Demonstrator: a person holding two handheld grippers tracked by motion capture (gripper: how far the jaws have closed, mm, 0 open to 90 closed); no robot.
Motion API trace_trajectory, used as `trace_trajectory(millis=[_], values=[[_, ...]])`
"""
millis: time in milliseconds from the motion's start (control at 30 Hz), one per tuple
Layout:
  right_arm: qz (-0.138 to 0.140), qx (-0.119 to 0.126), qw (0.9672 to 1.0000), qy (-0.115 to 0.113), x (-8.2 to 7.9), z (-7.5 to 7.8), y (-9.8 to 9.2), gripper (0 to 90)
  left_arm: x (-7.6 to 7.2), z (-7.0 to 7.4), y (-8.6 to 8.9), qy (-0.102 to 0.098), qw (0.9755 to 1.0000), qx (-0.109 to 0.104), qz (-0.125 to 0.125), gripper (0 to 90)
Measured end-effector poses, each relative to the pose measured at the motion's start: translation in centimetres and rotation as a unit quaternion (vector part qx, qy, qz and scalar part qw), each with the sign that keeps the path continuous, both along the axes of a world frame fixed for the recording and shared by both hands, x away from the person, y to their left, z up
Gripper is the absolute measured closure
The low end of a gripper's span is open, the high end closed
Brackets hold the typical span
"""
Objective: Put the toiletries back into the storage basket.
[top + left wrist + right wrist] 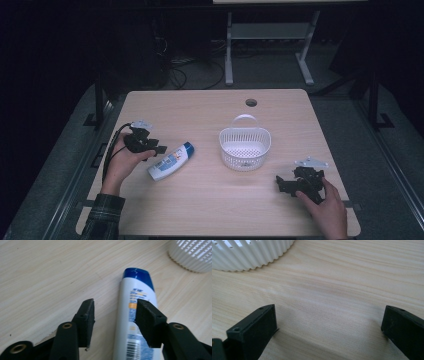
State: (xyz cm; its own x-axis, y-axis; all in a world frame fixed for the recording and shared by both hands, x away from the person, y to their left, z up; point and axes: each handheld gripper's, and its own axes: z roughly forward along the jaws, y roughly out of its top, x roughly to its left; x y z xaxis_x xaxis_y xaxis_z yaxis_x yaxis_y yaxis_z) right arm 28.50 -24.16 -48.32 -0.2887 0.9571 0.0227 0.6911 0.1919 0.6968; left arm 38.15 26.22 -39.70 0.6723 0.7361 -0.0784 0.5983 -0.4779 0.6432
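Left gripper (115,315), held above the table (210,200), jaws partly apart and gripping nothing; the bottle (136,315) lies flat beneath them, nearer the right jaw, blue cap pointing away. Label print is unreadable; a barcode shows. Right gripper (329,322) rests low, jaws wide, nothing between; basket (249,252) ahead-left.

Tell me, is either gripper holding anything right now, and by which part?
Nothing is held. The left gripper is open above the shampoo bottle lying on the table; the right gripper is open over bare wood.

Wooden table (210,200), shampoo bottle (171,160), white basket (245,146)
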Motion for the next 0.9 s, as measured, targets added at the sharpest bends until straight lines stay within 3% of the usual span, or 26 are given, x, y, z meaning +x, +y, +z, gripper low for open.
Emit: trace_trajectory(millis=[300,533,667,900], values=[[0.001,0.000,1.0000,0.000,0.0,0.0,0.0,0.0,0.0,1.0,-2.2,0.001,0.9995,0.012,-0.028,38.6],[0.001,0.000,1.0000,0.000,0.0,0.0,0.0,0.0,0.8,1.0,-4.2,0.015,0.9982,0.030,-0.049,34.5],[0.001,0.000,1.0000,0.000,0.0,0.0,0.0,0.0,1.4,1.0,-5.4,0.022,0.9972,0.040,-0.060,32.6],[0.001,0.000,1.0000,0.000,0.0,0.0,0.0,0.0,2.6,0.2,-7.3,0.045,0.9930,0.080,-0.074,28.1]])
